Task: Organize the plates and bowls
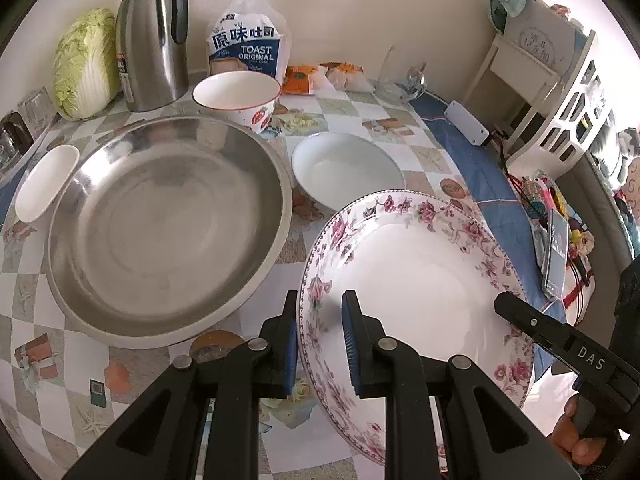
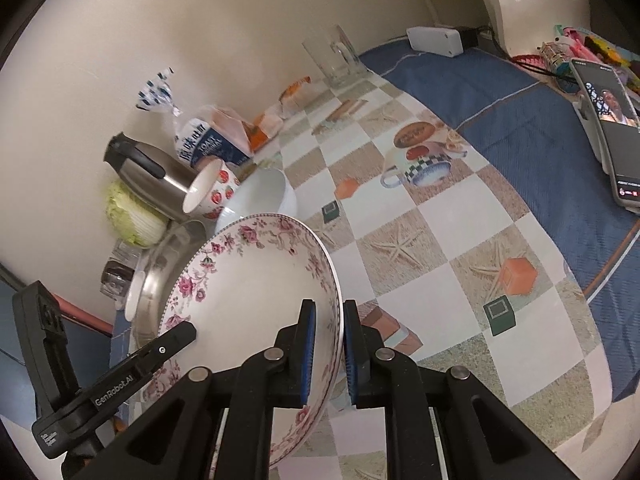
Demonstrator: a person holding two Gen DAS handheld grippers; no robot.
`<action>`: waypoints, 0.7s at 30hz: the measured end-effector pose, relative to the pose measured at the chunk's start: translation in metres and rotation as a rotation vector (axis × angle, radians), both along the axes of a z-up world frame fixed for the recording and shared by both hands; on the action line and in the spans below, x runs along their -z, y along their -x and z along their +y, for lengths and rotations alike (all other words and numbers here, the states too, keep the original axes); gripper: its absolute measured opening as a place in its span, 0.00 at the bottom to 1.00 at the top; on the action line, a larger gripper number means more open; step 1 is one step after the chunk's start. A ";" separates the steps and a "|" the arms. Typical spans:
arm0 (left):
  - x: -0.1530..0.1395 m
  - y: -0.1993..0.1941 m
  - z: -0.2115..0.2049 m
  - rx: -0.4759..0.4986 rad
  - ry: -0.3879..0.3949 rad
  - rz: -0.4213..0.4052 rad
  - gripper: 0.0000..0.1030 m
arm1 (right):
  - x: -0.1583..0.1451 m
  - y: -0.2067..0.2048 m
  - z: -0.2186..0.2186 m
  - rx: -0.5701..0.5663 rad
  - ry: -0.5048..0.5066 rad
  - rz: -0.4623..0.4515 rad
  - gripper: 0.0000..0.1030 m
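Note:
A floral-rimmed plate (image 1: 420, 264) (image 2: 256, 292) hangs tilted above the checked tablecloth, held from both sides. My left gripper (image 1: 320, 300) is shut on its left rim and my right gripper (image 2: 329, 308) is shut on its right rim. Each view also shows a finger of the other gripper at the plate's far edge. On the table lie a big steel basin (image 1: 168, 232), a small white bowl (image 1: 46, 184) at its left, a white deep plate (image 1: 348, 168) and a strawberry-print bowl (image 1: 240, 96).
Along the back wall stand a steel thermos (image 1: 154, 36), a cabbage (image 1: 84, 64), a bag of toast (image 1: 248, 44) and a glass mug (image 2: 336, 56). On the blue cloth at the right are a phone (image 2: 612, 128), a white box (image 1: 468, 124) and a white rack (image 1: 560, 100).

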State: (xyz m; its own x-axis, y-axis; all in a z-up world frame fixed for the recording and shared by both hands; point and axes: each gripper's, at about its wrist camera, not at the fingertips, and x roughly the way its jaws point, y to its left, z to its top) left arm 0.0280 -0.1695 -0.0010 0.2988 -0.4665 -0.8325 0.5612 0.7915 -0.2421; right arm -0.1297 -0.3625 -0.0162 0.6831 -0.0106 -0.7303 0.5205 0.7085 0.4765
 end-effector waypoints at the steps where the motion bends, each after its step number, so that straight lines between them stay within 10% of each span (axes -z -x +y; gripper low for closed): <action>1: -0.001 0.000 0.001 0.001 -0.001 -0.004 0.20 | -0.002 0.000 0.001 -0.001 0.001 -0.008 0.14; 21: -0.020 -0.012 0.016 -0.016 0.085 -0.021 0.20 | -0.023 0.000 0.017 0.003 0.029 -0.094 0.16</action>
State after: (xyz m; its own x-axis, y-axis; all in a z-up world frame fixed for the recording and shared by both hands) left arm 0.0397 -0.1539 0.0192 0.3237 -0.5305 -0.7835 0.5540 0.7775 -0.2976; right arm -0.1300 -0.3451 0.0071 0.7483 -0.0331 -0.6626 0.4767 0.7214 0.5023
